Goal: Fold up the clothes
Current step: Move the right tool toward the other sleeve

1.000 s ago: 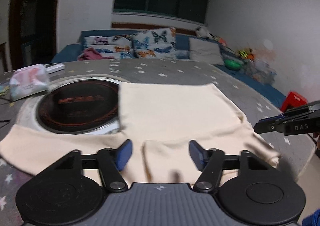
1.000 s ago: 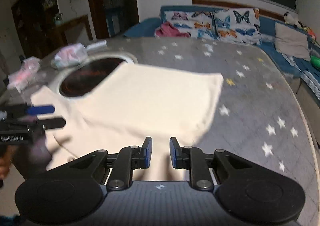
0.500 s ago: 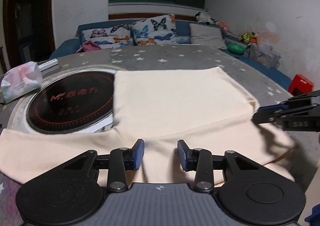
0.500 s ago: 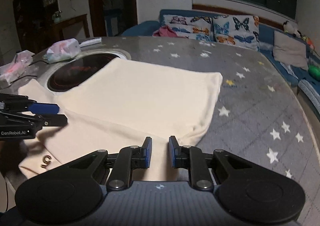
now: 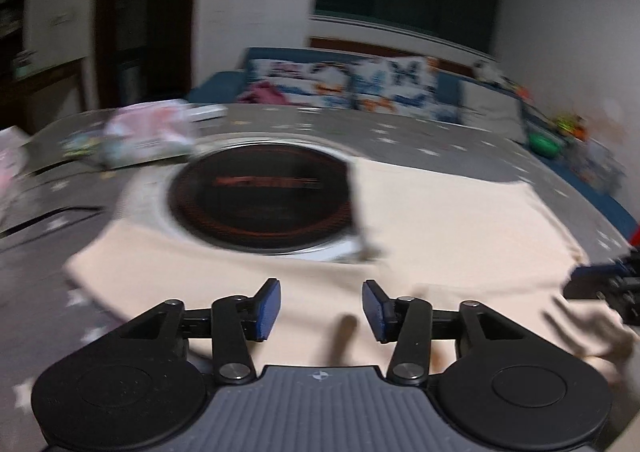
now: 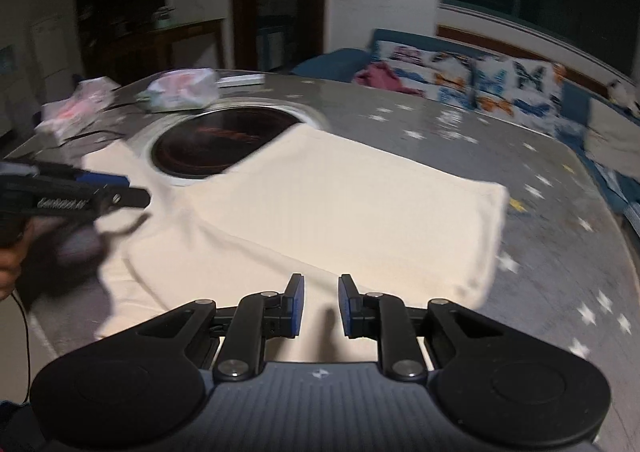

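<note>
Both grippers hover empty over the near hem: left gripper (image 5: 321, 308) gapes wide, right gripper (image 6: 321, 302) is narrow but parted. Cream shirt (image 6: 352, 204) lies flat on the grey starred table (image 6: 560, 252), one sleeve stretched toward 9 o'clock, its edge overlapping the cooktop (image 6: 216, 142) at 11 o'clock. Soft, limp knit could slip a shallow pinch, or snag and bunch on the cooktop's raised steel rim.

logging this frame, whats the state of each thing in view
cream fabric garment: partly folded, lying on the table
left gripper: open, empty, over the garment's near edge
right gripper: narrowly open, empty
round black cooktop: partly covered by the garment
</note>
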`<state>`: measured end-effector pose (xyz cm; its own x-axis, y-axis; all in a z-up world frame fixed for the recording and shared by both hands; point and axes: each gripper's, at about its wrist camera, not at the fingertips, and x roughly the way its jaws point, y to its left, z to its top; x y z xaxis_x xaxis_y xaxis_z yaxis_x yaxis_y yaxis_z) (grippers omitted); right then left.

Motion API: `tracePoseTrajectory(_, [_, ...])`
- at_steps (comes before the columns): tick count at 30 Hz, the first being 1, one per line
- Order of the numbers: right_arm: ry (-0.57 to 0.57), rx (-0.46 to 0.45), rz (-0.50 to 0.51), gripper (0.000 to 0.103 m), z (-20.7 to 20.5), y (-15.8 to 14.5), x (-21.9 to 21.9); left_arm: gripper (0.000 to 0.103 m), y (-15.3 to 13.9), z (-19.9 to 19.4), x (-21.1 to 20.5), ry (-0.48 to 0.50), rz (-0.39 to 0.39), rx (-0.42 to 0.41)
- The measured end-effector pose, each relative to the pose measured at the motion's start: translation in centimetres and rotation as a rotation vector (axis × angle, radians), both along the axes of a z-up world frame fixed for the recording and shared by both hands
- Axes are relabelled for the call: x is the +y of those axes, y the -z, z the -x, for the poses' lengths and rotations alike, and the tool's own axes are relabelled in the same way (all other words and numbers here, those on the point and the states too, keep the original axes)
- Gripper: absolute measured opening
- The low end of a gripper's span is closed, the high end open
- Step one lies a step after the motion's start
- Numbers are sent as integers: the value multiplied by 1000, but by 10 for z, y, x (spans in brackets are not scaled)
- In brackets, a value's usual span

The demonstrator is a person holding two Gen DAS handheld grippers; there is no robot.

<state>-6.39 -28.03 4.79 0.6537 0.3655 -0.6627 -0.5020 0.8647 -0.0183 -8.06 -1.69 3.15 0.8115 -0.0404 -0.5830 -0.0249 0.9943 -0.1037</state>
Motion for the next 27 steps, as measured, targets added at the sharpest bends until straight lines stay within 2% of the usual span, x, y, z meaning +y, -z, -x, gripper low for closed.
tracePoseTrajectory(7, [-211, -14, 52, 18, -1, 4, 66, 56, 0, 5, 60, -219, -5, 4])
tracePoseTrajectory(11, [-271, -20, 72, 18, -4, 8, 92, 59, 2, 6, 83, -310, 2, 4])
tracePoseTrajectory(17, [-277, 4, 76, 18, -13, 19, 105, 60, 6, 5, 102, -397, 14, 28])
tracePoseTrajectory(27, [-235, -31, 32, 18, 1, 0, 85, 57, 12, -9, 116, -444, 57, 36])
